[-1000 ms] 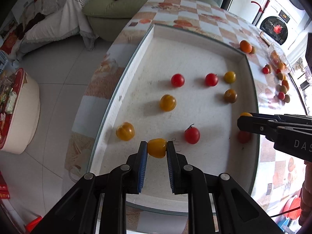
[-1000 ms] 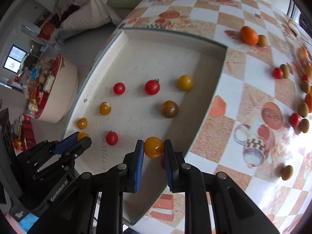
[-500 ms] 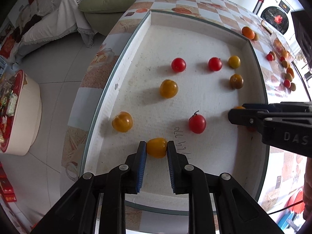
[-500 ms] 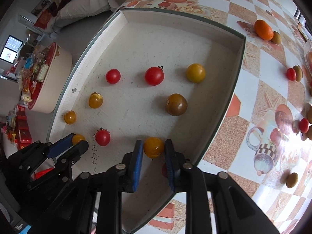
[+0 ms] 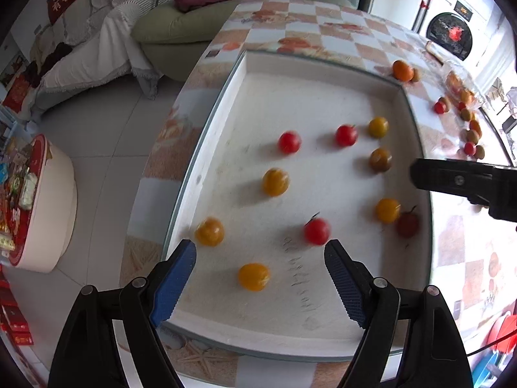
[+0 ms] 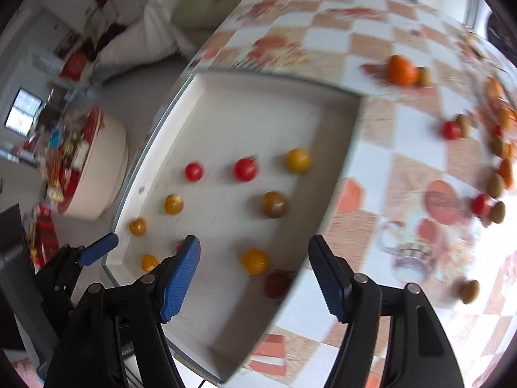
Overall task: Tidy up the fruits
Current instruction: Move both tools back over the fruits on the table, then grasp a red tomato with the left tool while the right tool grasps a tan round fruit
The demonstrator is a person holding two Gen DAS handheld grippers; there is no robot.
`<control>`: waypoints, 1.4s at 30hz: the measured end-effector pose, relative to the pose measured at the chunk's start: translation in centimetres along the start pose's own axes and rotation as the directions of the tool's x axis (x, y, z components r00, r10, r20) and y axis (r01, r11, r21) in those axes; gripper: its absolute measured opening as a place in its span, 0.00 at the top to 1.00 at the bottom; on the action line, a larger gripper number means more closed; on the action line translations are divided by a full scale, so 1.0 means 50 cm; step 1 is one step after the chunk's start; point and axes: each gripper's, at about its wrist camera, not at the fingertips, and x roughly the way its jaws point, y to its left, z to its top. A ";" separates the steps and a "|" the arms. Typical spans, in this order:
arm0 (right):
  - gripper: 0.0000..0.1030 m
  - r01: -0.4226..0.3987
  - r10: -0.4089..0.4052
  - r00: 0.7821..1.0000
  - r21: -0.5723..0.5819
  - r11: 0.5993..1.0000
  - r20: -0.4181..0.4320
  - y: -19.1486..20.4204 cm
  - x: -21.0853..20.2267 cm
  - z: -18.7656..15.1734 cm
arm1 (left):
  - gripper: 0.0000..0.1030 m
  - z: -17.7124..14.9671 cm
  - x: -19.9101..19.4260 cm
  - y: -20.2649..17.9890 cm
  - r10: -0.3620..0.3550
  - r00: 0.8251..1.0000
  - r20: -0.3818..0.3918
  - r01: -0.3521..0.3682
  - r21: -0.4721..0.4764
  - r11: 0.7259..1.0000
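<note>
Motion blur softens both views, and the left claw [image 6: 97,252] hides part of a red tomato [image 5: 317,231]. Both claws are opening, pinching nothing. A yellow tomato [image 5: 254,276] lies in the white tray [image 5: 290,103] between the left claw's [image 5: 260,271] fingers, untouched; another yellow tomato [image 6: 255,261] lies between the right claw's [image 6: 253,268], a dark red tomato [image 6: 276,284] just beside. More fruit sits far right on the table [image 6: 404,168].

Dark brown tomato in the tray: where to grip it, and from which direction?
Come from above and close the pads across the widest middle of the dark brown tomato. It is round and sits alone on the floor of the tray, with free space on every side for the fingers.
</note>
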 end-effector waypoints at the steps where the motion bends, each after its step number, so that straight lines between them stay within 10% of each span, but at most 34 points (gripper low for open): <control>1: 0.28 0.012 -0.013 1.000 0.020 1.000 0.013 -0.013 -0.013 -0.005 | 0.20 0.008 -0.007 -0.013 -0.004 1.000 0.013 0.003 0.012 1.000; 18: 0.28 0.234 -0.259 0.966 0.365 0.901 0.021 -0.348 -0.148 -0.154 | 0.20 0.175 -0.042 -0.328 -0.182 0.979 0.090 0.153 0.261 0.953; 33: 0.36 0.182 -0.211 0.977 0.383 0.905 0.033 -0.397 -0.126 -0.168 | 0.21 0.261 0.111 -0.480 -0.171 0.984 0.053 0.145 0.326 0.934; 42: 0.49 0.177 -0.200 0.979 0.355 0.918 0.028 -0.394 -0.097 -0.159 | 0.40 0.298 0.167 -0.524 -0.171 0.985 0.032 0.150 0.340 0.928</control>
